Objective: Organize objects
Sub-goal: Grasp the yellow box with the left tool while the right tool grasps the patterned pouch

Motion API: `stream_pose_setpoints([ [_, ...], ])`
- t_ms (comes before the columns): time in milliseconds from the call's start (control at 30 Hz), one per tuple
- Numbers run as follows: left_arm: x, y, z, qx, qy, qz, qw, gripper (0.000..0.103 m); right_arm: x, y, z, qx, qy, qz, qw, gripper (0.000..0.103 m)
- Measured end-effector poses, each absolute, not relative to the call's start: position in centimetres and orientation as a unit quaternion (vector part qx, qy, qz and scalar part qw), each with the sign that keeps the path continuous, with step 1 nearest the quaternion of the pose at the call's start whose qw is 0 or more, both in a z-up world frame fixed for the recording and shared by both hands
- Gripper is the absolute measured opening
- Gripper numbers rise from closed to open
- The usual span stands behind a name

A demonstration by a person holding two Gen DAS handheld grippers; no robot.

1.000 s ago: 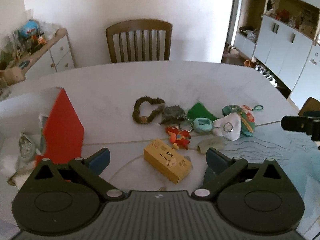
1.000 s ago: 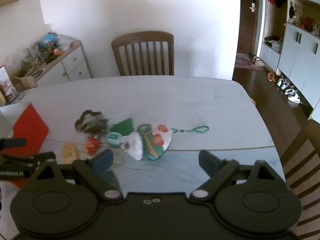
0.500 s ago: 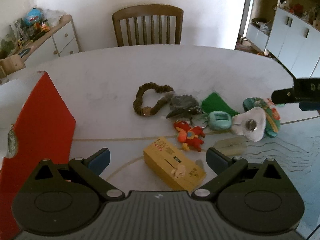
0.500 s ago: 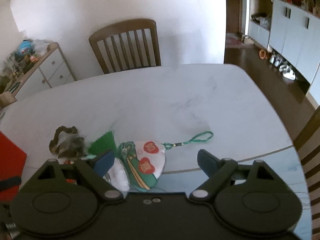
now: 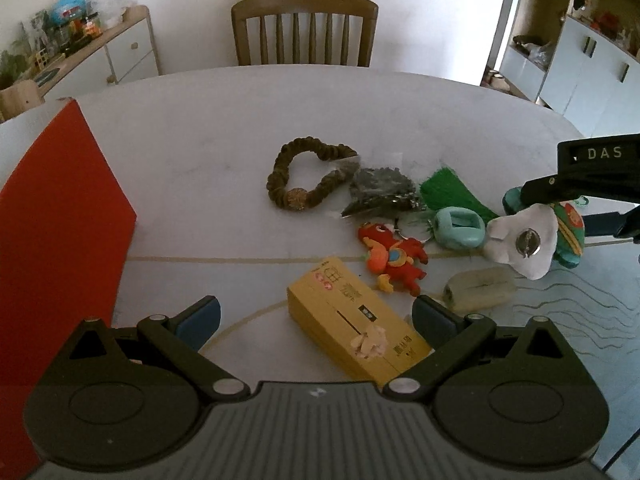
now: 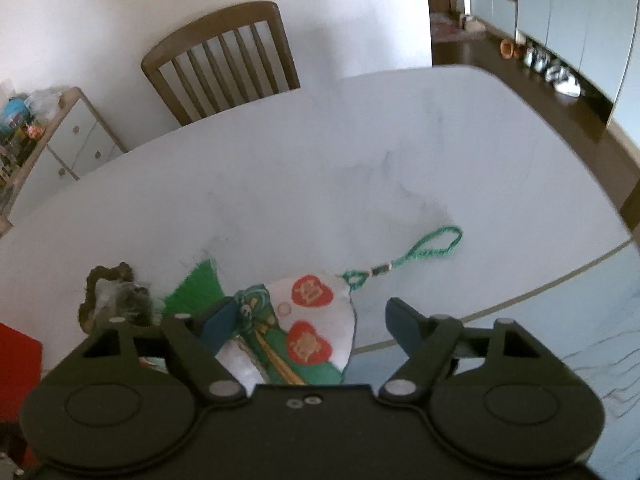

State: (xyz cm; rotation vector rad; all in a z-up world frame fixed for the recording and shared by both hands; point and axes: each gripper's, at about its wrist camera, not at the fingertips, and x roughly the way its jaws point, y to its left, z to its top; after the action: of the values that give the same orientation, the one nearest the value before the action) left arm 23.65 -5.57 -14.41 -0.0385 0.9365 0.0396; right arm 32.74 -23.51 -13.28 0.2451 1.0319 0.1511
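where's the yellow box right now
In the left wrist view the yellow box lies on the table, low and centre between the left gripper's fingers, just below-left of the red dragon charm.

A wooden slat-back chair [image 5: 305,28] stood at the table's far edge, top centre of the left wrist view. A white drawer cabinet [image 5: 128,52] with a cluttered top sat upper left. Pale blue cupboards [image 5: 592,68] filled the upper right; dark wood floor [image 6: 520,64] showed upper right of the right wrist view.

The red board [image 5: 52,240] runs off the left edge.
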Motion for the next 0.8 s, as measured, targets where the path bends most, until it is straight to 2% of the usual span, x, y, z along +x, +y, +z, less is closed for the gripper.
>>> stream_pose_setpoints([
  [133, 23.6, -5.5, -14.7, -0.023, 0.453, 0.022, 0.891, 0.102, 32.7, -23.4, -13.5, 0.124, 0.496, 0.077, 0.856, 0.074],
  [300, 23.5, -5.0, -14.7, -0.04, 0.454, 0.027, 0.89, 0.1, 32.9, -23.4, -13.2, 0.128, 0.494, 0.087, 0.855, 0.058],
  [400, 23.4, -4.7, -14.7, -0.049, 0.457, 0.03, 0.888, 0.094, 32.8, -23.3, -12.9, 0.126, 0.492, 0.085, 0.857, 0.055],
  [500, 23.3, -4.7, -14.4, -0.051, 0.455, 0.03, 0.889, 0.084, 32.5, -23.3, -12.7, 0.125, 0.486, 0.079, 0.861, 0.051],
  [600, 23.2, -4.6, -14.1, -0.057, 0.452, 0.022, 0.89, 0.064, 32.2, -23.6, -12.3, 0.125, 0.481, 0.078, 0.864, 0.047],
  [667, 23.2, -4.7, -13.9, -0.057, 0.454, 0.013, 0.889, 0.046, 32.0, -23.8, -12.1, 0.125, 0.479, 0.078, 0.865, 0.045],
  [767, 23.2, -4.9, -13.7, -0.052, 0.457, 0.005, 0.888, 0.033, 31.6, -24.3, -11.6, 0.122, 0.473, 0.076, 0.869, 0.044],
  [800, 23.2, -5.0, -13.6, -0.046, 0.458, 0.003, 0.888, 0.031, 31.4, -24.3, -11.5, 0.121, 0.471, 0.078, 0.871, 0.044],
])
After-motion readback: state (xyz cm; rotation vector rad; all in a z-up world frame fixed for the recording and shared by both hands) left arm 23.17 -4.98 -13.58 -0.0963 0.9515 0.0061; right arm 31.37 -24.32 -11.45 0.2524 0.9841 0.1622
